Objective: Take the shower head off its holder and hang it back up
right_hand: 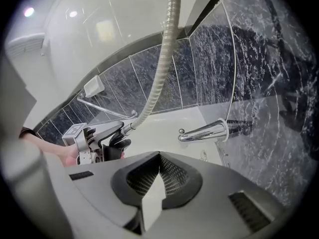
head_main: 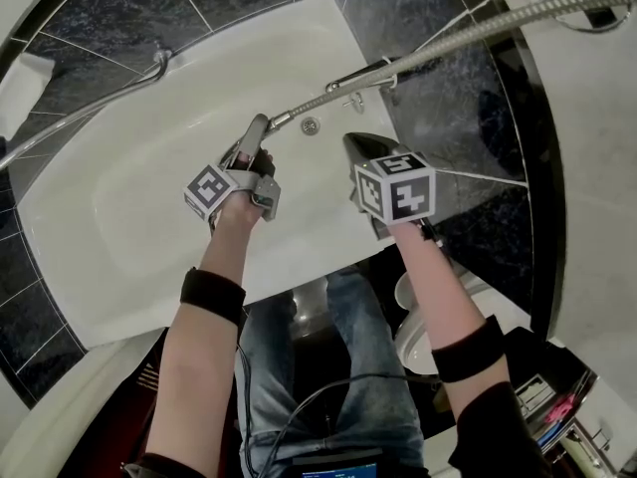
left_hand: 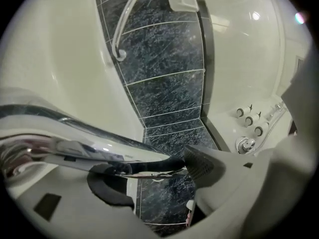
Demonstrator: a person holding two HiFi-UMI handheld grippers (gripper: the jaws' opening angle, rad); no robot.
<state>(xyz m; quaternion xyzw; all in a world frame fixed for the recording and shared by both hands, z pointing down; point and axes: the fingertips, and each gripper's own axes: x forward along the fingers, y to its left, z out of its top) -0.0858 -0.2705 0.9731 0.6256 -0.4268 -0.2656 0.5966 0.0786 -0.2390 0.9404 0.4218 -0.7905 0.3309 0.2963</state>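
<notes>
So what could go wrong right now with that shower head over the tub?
The shower head seems to lie loosely between the left gripper's spread fingers, so it might slip and bang into the tub. Its metal hose runs right over the spout and could snag there.

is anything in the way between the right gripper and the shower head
Nothing visible. The right gripper, shut, hangs beside the shower head, which lies between the left gripper's jaws; only the bathtub shows between them.
</notes>
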